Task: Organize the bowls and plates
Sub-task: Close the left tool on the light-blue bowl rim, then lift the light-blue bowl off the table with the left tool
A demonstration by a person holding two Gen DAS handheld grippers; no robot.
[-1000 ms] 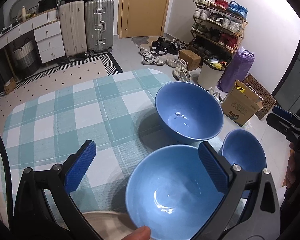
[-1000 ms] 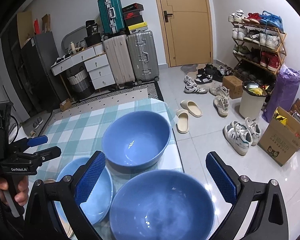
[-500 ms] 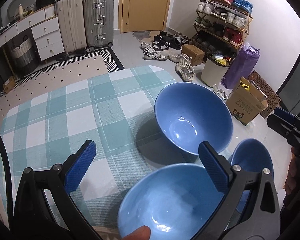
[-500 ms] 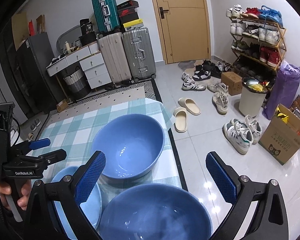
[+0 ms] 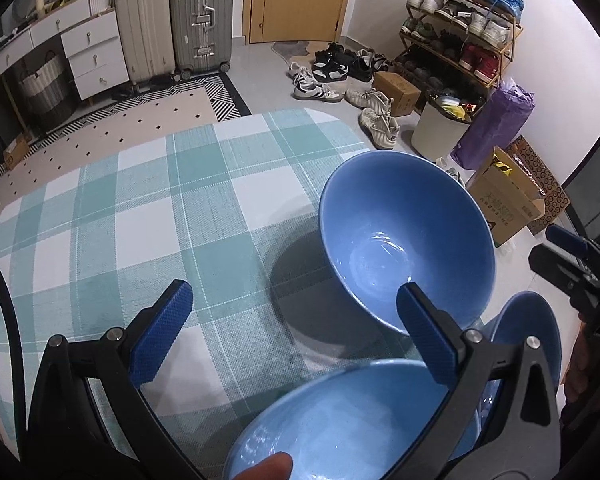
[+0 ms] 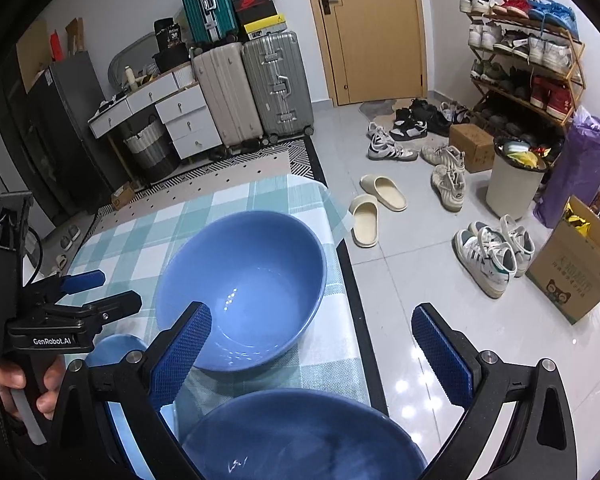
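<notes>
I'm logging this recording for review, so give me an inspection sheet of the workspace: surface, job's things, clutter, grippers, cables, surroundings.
Surface: table under a teal and white checked cloth, bare over most of its area.
Job's things: three blue bowls at the cloth's right end: far bowl, near bowl below the right gripper, third bowl. No plates seen.
Clutter: nothing seen on the cloth.
Grippers: left gripper jaws open, holding nothing; right gripper jaws open, holding nothing.
Cables: a black cable loops behind the left gripper.
Surroundings: suitcases, white drawers, shoe rack, loose shoes, cardboard box, bin on the floor.
</notes>
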